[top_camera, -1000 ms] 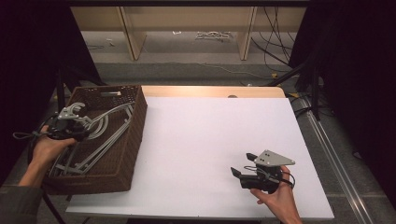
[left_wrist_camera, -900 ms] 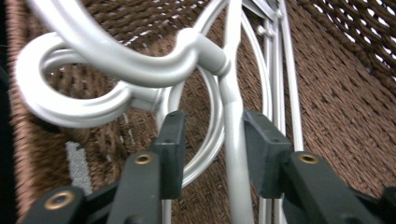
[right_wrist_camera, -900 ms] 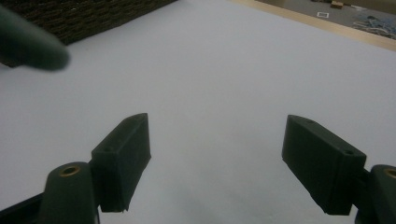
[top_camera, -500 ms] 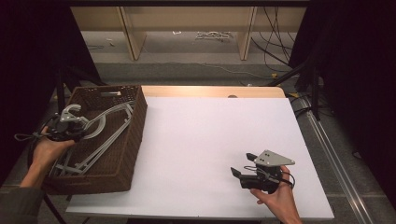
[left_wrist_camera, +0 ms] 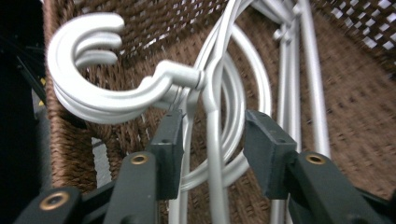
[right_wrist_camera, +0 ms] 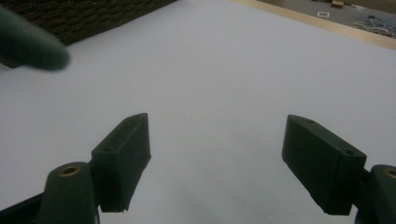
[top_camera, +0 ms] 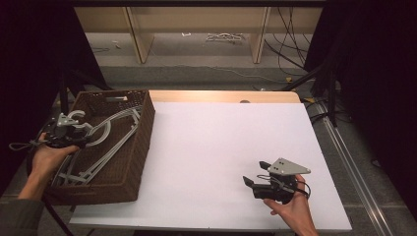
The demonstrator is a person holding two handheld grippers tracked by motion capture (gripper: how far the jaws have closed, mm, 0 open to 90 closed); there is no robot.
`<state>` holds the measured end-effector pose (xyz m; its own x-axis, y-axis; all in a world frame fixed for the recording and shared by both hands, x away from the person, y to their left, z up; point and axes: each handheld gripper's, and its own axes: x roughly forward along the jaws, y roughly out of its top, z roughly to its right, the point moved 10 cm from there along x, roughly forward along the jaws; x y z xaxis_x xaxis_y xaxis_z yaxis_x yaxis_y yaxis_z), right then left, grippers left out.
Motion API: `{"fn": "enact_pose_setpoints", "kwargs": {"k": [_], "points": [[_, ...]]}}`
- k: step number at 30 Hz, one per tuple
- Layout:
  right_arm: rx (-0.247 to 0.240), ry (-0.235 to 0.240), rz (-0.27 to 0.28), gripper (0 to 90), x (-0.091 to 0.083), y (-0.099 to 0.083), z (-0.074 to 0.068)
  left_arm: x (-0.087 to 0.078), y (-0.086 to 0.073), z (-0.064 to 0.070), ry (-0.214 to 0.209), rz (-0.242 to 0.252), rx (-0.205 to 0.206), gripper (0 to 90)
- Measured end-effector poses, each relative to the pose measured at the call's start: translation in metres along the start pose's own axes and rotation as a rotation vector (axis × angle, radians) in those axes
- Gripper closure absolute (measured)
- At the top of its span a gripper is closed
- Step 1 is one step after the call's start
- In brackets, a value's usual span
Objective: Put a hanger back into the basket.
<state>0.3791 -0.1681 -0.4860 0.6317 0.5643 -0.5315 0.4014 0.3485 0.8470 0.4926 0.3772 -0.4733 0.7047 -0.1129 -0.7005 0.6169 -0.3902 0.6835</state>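
Observation:
A brown wicker basket (top_camera: 140,147) at the table's left edge holds several white plastic hangers (top_camera: 115,123). My left gripper (top_camera: 82,132) is down inside the basket at its left wall. In the left gripper view its jaws straddle the necks of the hangers (left_wrist_camera: 208,121) just under the stacked hooks (left_wrist_camera: 88,93). The left jaw touches a neck while the right jaw stands apart, so my left gripper (left_wrist_camera: 212,135) is open. My right gripper (top_camera: 254,173) rests near the table's front right on the white table top (top_camera: 221,142). It is open, and my right gripper (right_wrist_camera: 215,140) has nothing between its jaws.
The basket's woven wall (left_wrist_camera: 364,116) closes in around the hangers. A blurred dark green shape (right_wrist_camera: 28,42) sits at the upper left of the right gripper view. Beyond the table are wooden shelf legs (top_camera: 137,39), floor cables (top_camera: 290,29) and a black stand (top_camera: 332,83).
My left gripper has edged slightly left within the basket. The right gripper has stayed where it was.

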Motion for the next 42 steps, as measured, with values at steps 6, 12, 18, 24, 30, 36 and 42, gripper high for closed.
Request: {"fn": "enact_pose_setpoints", "kwargs": {"k": [6,12,18,24,30,36,42], "points": [[-0.003,0.001,0.027,24.6,0.001,0.003,0.0,-0.015,0.014,0.014,-0.029,0.087,-0.03,50.0],[-0.004,-0.002,0.036,24.5,0.001,0.004,0.0,-0.037,0.035,0.035,-0.05,0.19,-0.058,39.8],[-0.001,0.002,0.043,22.8,0.001,0.005,-0.001,-0.057,0.055,0.066,-0.128,0.314,-0.094,34.5],[0.018,0.011,0.062,18.6,0.0,0.008,-0.002,-0.069,0.066,0.1,-0.21,0.384,-0.066,31.9],[0.011,0.014,0.066,17.3,-0.003,0.008,-0.008,-0.078,0.073,0.135,-0.293,0.438,-0.056,29.1],[0.012,0.021,0.082,17.3,-0.004,0.01,-0.012,-0.081,0.077,0.165,-0.349,0.473,-0.022,26.4],[0.006,0.025,0.078,17.3,-0.006,0.009,-0.015,-0.084,0.081,0.193,-0.399,0.525,-0.012,25.4]]}}
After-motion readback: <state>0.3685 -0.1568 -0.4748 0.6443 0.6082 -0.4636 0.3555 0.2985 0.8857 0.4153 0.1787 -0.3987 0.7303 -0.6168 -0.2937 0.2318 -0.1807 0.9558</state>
